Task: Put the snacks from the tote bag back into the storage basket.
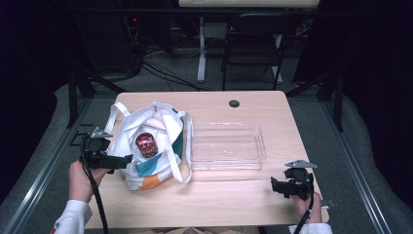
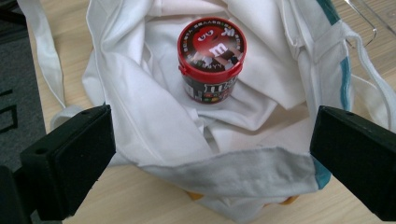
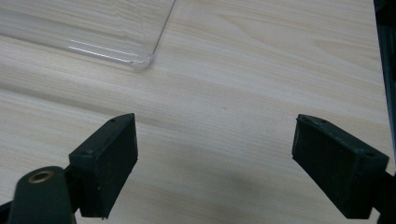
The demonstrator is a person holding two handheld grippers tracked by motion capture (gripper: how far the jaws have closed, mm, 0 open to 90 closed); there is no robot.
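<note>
Jaws of the left tool (image 2: 212, 154) are spread wide at the near edge of the white tote bag (image 2: 154, 121), nothing pinched. Inside the bag, the red-lidded M&M's candy jar (image 2: 211, 58) is seen standing upright. The right tool (image 3: 215, 163) is held wide open over bare tabletop (image 3: 261, 60).

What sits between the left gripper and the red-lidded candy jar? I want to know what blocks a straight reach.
In the left gripper view, the tote bag's white rim and folded cloth lie between the open left gripper and the jar.
</note>
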